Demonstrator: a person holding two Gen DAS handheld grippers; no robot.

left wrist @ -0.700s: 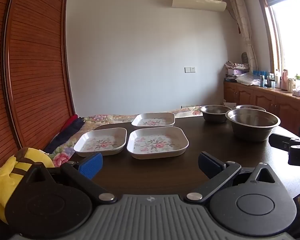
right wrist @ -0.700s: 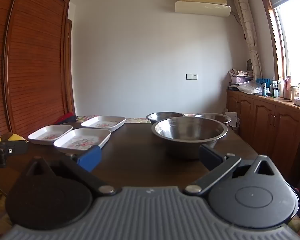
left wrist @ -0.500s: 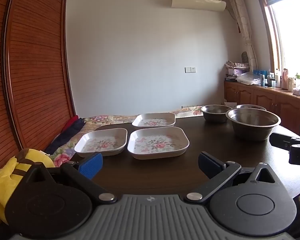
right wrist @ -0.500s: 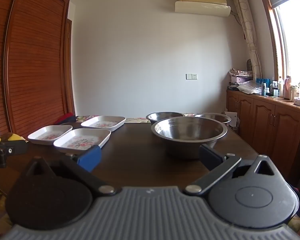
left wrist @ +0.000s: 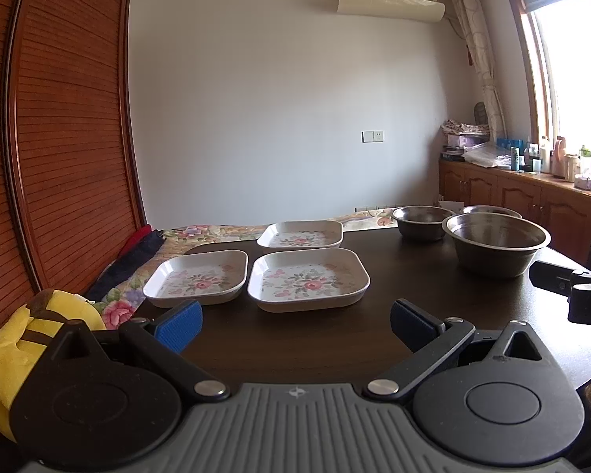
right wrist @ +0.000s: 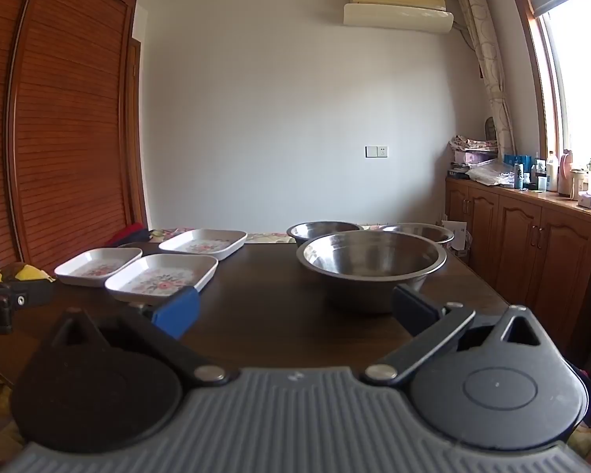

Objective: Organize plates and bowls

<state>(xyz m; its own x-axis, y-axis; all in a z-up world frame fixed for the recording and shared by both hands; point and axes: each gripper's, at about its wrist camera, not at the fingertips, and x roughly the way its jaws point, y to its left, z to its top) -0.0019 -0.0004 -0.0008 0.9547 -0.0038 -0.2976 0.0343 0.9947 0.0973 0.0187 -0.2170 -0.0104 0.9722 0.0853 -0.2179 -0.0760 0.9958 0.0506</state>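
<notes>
Three white square plates with flower prints lie on the dark table (left wrist: pixel 295 347): a near one (left wrist: pixel 308 278), a left one (left wrist: pixel 196 277) and a far one (left wrist: pixel 300 233). Three steel bowls stand to the right: a large one (left wrist: pixel 495 244) and two smaller ones (left wrist: pixel 422 221) (left wrist: pixel 488 210) behind it. My left gripper (left wrist: pixel 295 325) is open and empty, low over the near table edge, short of the near plate. My right gripper (right wrist: pixel 295 311) is open and empty, just short of the large bowl (right wrist: pixel 372 264). The plates also show in the right wrist view (right wrist: pixel 162 276).
A yellow plush toy (left wrist: pixel 27 331) and floral bedding (left wrist: pixel 201 232) lie left of the table. A wooden louvred wardrobe (left wrist: pixel 59 138) lines the left wall. Wooden cabinets (right wrist: pixel 532 252) with bottles stand under the window at right.
Both grippers have shifted only slightly; the left view has crept a little toward the plates. Nothing was taken hold of or moved.
</notes>
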